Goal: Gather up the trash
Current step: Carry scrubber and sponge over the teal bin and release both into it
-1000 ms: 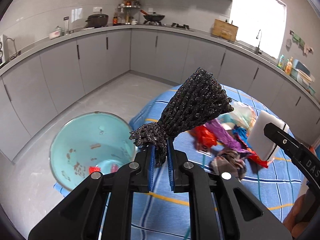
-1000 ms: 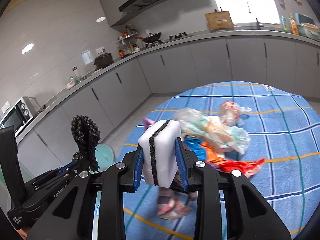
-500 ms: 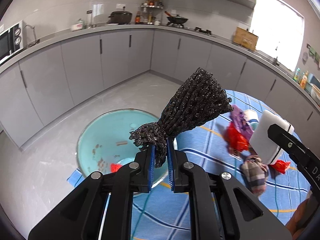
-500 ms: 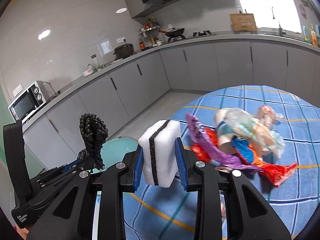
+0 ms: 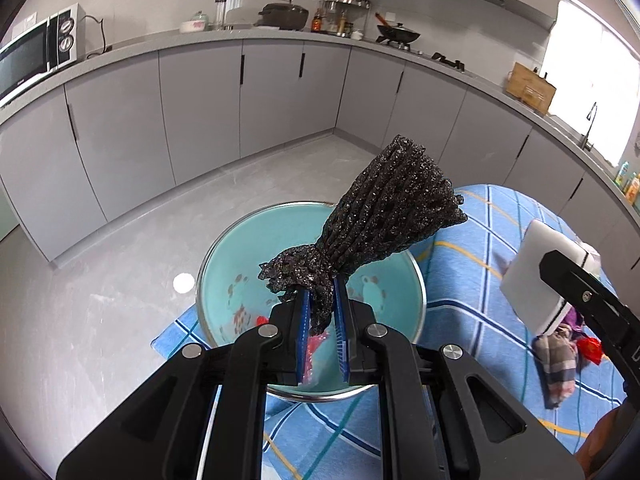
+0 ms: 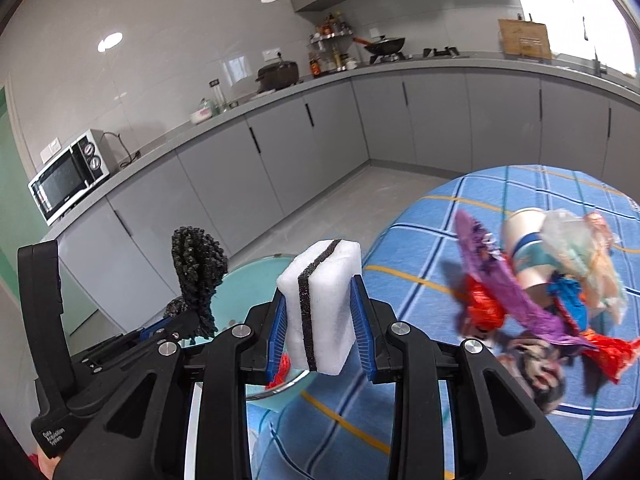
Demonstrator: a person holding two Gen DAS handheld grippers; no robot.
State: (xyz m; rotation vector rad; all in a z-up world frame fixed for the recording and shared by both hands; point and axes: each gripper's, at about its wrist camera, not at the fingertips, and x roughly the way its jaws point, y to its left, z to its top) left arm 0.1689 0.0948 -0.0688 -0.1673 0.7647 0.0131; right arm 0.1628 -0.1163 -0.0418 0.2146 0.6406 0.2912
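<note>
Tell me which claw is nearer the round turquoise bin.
Left. The left claw, shut on the black mesh scrubber, hangs directly over the round turquoise bin. The right claw, gripping the white sponge block, sits beside the bin, towards the blue checked tablecloth.

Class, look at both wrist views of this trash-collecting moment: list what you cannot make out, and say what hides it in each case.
1. Teal bin contents, left wrist view: the black mesh scrubber and left gripper cover much of the inside.
2. Trash pile, right wrist view: motion-blurred, items unclear.
3. Trash pile, left wrist view: mostly hidden behind the white sponge and right gripper.
4. Countertop bottles: too small.
</note>
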